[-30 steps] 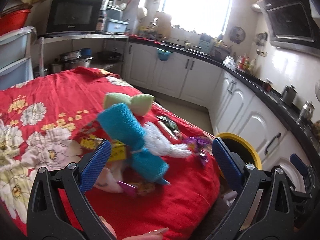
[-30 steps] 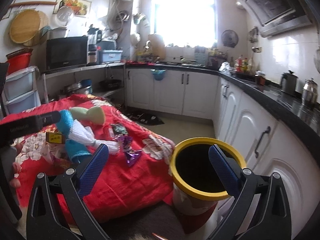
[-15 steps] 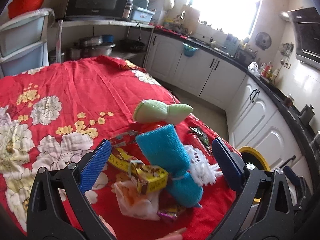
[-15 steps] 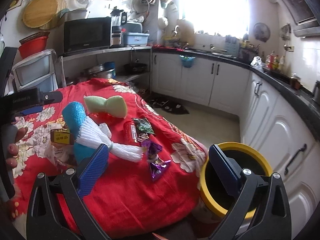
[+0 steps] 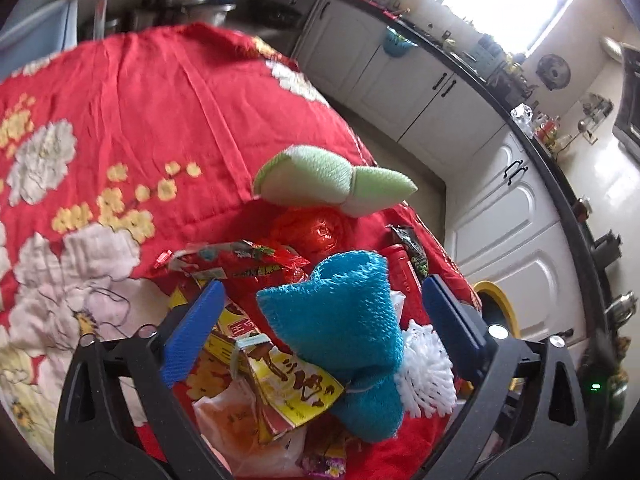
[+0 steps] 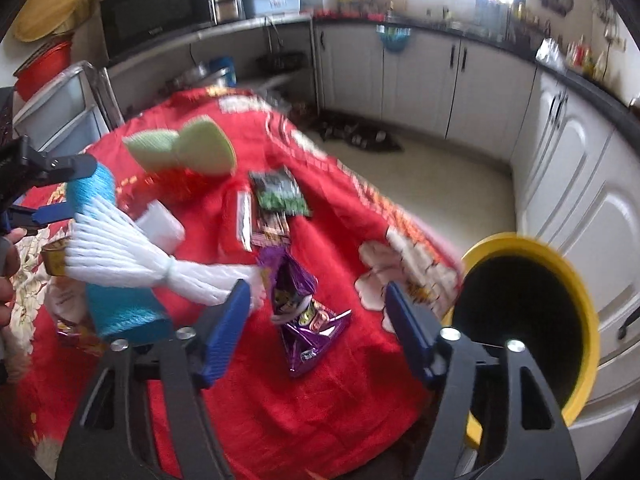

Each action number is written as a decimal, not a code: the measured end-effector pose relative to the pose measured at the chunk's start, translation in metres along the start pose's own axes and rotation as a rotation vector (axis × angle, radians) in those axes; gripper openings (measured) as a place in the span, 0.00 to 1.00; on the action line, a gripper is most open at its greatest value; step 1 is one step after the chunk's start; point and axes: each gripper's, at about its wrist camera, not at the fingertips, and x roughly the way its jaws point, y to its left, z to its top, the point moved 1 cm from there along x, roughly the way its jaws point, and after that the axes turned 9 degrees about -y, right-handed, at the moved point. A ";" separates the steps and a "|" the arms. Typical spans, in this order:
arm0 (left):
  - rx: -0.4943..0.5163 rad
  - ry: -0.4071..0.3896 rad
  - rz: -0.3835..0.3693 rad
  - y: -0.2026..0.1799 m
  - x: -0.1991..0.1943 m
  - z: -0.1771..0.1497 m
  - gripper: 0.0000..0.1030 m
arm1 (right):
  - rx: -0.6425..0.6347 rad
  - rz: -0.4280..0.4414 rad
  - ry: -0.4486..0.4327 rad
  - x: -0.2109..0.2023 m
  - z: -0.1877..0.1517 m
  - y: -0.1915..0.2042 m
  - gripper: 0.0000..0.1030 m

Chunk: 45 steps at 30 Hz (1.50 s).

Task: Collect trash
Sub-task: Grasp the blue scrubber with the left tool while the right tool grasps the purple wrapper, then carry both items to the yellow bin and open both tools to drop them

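Note:
Trash lies on a table with a red floral cloth [image 5: 120, 120]. My left gripper [image 5: 320, 320] is open, low over a blue sponge bow [image 5: 344, 332], a yellow carton [image 5: 288, 376] and a red snack wrapper [image 5: 248, 260]. My right gripper [image 6: 316, 320] is open, just above a purple wrapper [image 6: 300, 312]. A green-black packet [image 6: 280, 194] lies beyond it. The yellow-rimmed bin [image 6: 528, 320] stands at the table's right edge; it also shows in the left wrist view [image 5: 496, 308]. The left gripper's fingers [image 6: 72, 168] show at the left of the right wrist view.
A green sponge bow [image 5: 332, 180] and a white net sponge [image 6: 132, 256] lie among the trash. White kitchen cabinets [image 6: 460, 88] and a dark counter ring the room. A microwave [image 6: 156, 8] sits on a shelf behind the table.
Both grippers have moved forward and down toward the table. The left one now straddles the blue bow and carton; the right one has come close over the purple wrapper.

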 end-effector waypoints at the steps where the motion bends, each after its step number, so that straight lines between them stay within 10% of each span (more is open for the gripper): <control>1: -0.020 0.015 -0.006 0.002 0.003 -0.001 0.79 | 0.008 0.012 0.014 0.004 0.000 -0.001 0.53; 6: -0.058 0.047 -0.030 0.011 0.012 -0.002 0.56 | 0.022 0.088 0.059 0.019 -0.005 0.001 0.23; 15: -0.027 0.016 -0.073 0.006 0.000 0.000 0.15 | 0.030 0.125 0.038 0.011 0.000 0.002 0.19; 45: 0.290 -0.365 -0.166 -0.114 -0.120 0.040 0.12 | 0.125 0.065 -0.180 -0.095 0.024 -0.054 0.18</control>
